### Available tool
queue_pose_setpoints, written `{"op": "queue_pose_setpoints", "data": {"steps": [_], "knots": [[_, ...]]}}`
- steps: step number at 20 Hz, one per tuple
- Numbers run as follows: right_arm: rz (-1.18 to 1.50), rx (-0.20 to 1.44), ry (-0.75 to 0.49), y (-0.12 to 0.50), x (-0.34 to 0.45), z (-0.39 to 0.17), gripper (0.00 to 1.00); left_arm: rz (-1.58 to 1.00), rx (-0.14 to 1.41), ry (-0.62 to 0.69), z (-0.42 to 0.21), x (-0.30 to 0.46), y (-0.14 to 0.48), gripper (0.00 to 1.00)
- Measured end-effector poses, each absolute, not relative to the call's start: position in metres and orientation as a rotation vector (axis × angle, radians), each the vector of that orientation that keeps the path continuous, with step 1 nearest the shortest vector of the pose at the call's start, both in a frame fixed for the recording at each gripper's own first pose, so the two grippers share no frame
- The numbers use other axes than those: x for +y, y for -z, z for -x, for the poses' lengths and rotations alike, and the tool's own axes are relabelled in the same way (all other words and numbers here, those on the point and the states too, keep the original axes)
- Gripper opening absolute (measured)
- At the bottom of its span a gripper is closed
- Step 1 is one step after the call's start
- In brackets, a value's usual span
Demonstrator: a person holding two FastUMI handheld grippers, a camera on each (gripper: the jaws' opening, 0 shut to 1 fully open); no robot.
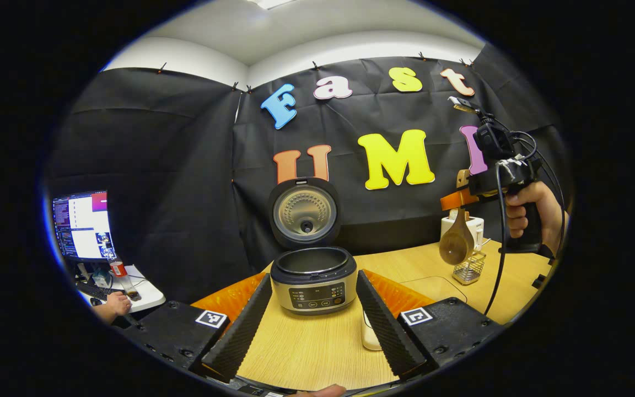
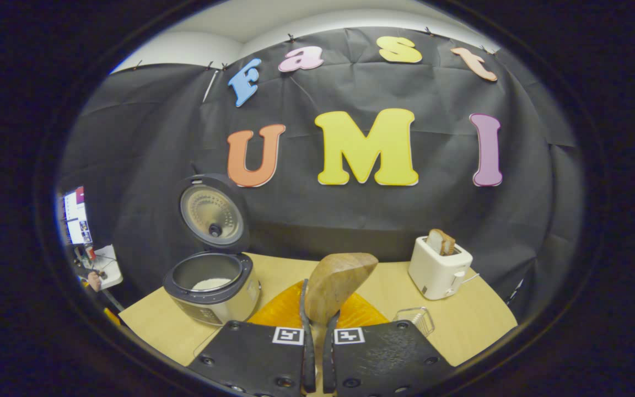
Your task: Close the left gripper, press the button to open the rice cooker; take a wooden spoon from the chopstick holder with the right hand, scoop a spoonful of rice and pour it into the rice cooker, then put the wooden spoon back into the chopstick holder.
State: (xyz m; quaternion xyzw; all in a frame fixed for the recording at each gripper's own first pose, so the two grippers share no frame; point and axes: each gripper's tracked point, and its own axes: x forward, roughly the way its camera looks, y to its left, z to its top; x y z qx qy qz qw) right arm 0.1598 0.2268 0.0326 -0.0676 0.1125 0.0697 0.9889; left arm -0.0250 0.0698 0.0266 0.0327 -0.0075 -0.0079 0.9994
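We have the rice cooker (image 1: 313, 278) standing open on the table (image 1: 317, 353), its lid (image 1: 305, 212) tipped up and back so the pot is free to receive what we pour; in the right gripper view a patch of white rice (image 2: 211, 283) lies inside the pot.

Our left claw (image 1: 312, 325) hangs low in front of the cooker with its fingers spread wide and nothing between them. That suits us, we judge, since the button work looks done and this hand only needs to keep out of the way.

Our right claw (image 2: 316, 353) is pinched tight on the wooden spoon (image 2: 335, 284). From the left gripper view the spoon (image 1: 456, 240) hangs bowl down, just above the wire chopstick holder (image 1: 469, 267) beside the white toaster (image 2: 439, 267). Held like that, we take it to be on its way into or out of the holder; which one we cannot tell. Either way the handle must stay upright to pass the wire rim cleanly.

The table is pale wood with an orange mat (image 1: 229, 295) under our claws. Black cloth walls the booth. Off to the left sits a lit monitor (image 1: 82, 225) on a small side desk, a person's hand (image 1: 114, 304) resting near it.
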Motion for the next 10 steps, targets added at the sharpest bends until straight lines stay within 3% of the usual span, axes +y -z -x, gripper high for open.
{"op": "queue_pose_setpoints", "data": {"steps": [10], "knots": [[0.118,0.345,-0.087,0.057,0.272,-0.163,0.05,-0.027,-0.015,-0.017,0.026,0.092,-0.029,0.98]]}}
